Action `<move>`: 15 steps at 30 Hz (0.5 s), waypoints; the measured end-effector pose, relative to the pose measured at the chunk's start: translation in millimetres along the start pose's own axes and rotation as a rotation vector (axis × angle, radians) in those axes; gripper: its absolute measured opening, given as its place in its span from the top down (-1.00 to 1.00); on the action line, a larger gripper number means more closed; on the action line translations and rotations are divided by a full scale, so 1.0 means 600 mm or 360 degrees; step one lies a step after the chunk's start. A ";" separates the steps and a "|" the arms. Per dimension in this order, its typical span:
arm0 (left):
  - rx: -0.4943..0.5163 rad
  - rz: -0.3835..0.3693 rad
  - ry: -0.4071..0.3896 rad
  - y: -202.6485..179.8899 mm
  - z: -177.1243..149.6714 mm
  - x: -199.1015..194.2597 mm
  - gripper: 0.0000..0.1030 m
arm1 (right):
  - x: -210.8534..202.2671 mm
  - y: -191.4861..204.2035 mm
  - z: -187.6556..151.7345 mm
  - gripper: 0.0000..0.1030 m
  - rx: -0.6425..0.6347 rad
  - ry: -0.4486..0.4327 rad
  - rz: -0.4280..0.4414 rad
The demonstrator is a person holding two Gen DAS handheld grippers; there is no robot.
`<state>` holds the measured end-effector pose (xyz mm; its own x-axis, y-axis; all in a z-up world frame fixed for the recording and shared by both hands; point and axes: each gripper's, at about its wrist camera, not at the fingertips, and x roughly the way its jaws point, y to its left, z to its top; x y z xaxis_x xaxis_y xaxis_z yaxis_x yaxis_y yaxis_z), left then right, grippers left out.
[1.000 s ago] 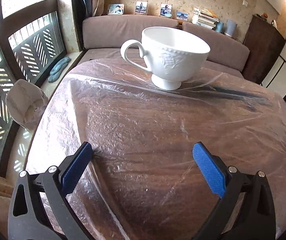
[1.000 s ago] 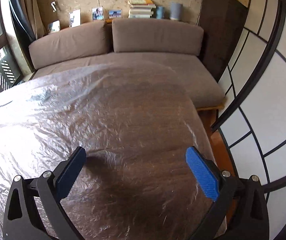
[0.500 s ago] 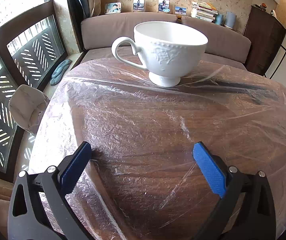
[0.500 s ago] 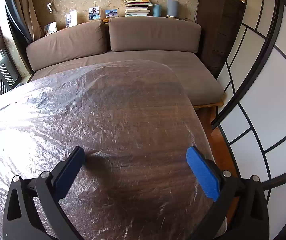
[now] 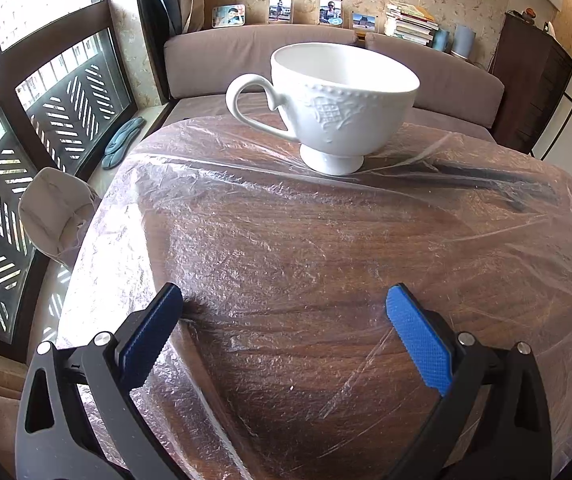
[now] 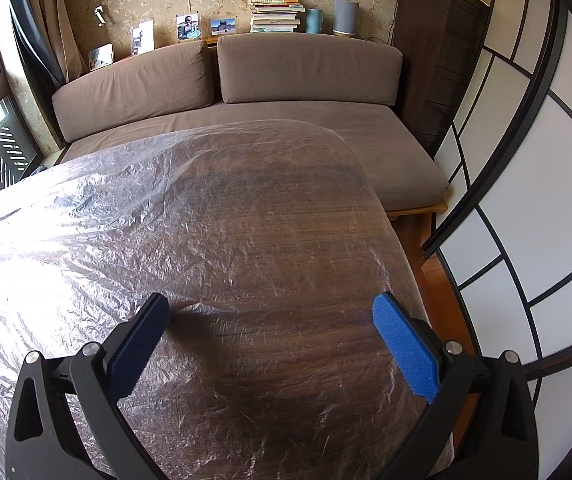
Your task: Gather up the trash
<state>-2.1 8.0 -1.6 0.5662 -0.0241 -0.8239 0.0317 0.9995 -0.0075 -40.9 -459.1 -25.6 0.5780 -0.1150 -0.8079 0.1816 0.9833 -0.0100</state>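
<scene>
A white footed teacup (image 5: pixel 337 108) stands upright at the far side of a dark wooden table (image 5: pixel 286 280) covered with thin clear plastic film (image 5: pixel 246 208). My left gripper (image 5: pixel 284 304) is open and empty, low over the near part of the table, well short of the cup. My right gripper (image 6: pixel 270 312) is open and empty over the table's right end (image 6: pixel 270 240), where the same film (image 6: pixel 86 220) lies wrinkled. No loose trash shows in either view.
A brown sofa (image 6: pixel 246 92) runs behind the table, with photos and stacked books (image 6: pixel 274 12) on the ledge above. A beige chair (image 5: pixel 56 212) and a window grille (image 5: pixel 2 184) are left. A dark cabinet (image 6: pixel 437 60) and white sliding panels (image 6: pixel 545 200) are right.
Both wrist views have tilted and drawn back a little: the cup sits lower and nearer the middle of the left view, and more sofa and wall show in the right view. Both grippers stay open.
</scene>
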 end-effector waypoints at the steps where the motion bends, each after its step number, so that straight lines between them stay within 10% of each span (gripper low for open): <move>1: -0.0001 0.0001 0.0000 -0.001 0.000 0.000 -0.98 | 0.000 0.000 0.000 -0.93 0.0000 0.0000 0.0000; 15: -0.0001 0.0000 -0.0001 0.002 0.000 0.001 -0.98 | 0.000 0.000 0.000 -0.93 0.0000 0.0000 0.0000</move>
<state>-1.4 8.9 -2.0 0.5665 -0.0243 -0.8237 0.0311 0.9995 -0.0081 -40.9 -459.1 -25.5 0.5779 -0.1149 -0.8080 0.1817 0.9833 -0.0099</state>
